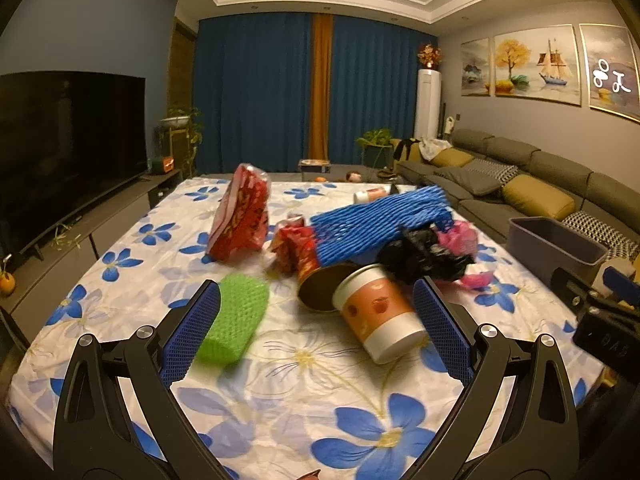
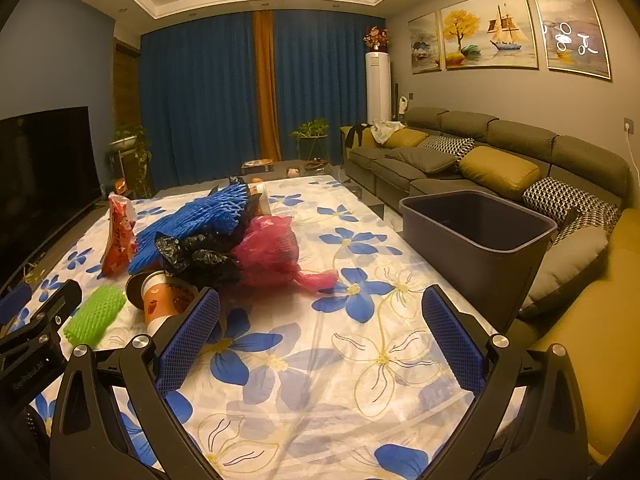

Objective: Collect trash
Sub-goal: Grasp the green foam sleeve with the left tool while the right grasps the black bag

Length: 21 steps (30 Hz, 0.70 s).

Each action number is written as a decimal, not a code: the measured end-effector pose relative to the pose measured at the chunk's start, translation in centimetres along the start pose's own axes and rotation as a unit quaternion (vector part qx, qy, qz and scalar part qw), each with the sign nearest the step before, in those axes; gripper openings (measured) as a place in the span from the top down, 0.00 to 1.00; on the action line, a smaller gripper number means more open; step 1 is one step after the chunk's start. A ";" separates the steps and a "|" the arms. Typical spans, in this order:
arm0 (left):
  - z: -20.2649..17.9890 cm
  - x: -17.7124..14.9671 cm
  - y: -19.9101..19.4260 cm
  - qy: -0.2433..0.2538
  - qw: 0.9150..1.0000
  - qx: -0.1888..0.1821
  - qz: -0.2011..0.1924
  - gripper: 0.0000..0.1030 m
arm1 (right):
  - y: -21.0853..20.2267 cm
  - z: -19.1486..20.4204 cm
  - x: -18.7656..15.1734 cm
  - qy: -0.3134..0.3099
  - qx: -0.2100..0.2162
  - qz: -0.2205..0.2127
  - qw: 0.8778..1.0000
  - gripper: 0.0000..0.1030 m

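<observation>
Both grippers hover over the flowered counter (image 2: 360,360), jaws spread wide and holding nothing. The left gripper (image 1: 316,332) frames a tipped paper cup (image 1: 380,316) and green foam net (image 1: 234,320). Behind them, trash lies heaped around blue netting (image 1: 376,224). The grey bin (image 2: 476,236) sits at the counter's right edge, beyond the right gripper (image 2: 320,344).

Left claw (image 1: 316,322) and right claw (image 2: 320,330) agape, empty.

Home living room: grey sofa (image 2: 480,152) under framed paintings (image 2: 488,28), television (image 1: 68,144) opposite, blue curtains (image 1: 256,92) between them.
</observation>
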<state>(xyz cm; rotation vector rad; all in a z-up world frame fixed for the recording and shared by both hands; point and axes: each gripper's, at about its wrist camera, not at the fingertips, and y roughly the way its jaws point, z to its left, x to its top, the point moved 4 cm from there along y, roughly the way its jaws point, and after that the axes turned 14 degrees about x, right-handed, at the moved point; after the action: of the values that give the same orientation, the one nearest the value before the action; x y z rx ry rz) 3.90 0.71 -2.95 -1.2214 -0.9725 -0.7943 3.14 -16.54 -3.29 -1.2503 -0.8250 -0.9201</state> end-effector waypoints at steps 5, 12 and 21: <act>2.1 -0.5 1.3 -0.018 1.000 0.017 0.014 0.07 | 1.6 0.8 -0.5 0.003 0.022 0.011 1.000 0.05; 4.1 -0.8 2.9 -0.030 0.999 0.032 0.025 0.07 | 4.4 3.2 -1.2 -0.002 0.067 0.037 0.997 0.05; 5.4 -0.7 4.8 -0.040 0.998 0.042 0.038 0.07 | 8.0 5.8 0.0 -0.021 0.102 0.034 0.994 0.13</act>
<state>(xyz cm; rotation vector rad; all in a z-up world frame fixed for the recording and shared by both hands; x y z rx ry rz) 6.99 6.91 -5.11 -1.2176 -1.0095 -0.6426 10.30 -10.20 -5.75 -1.1166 -0.8814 -0.7379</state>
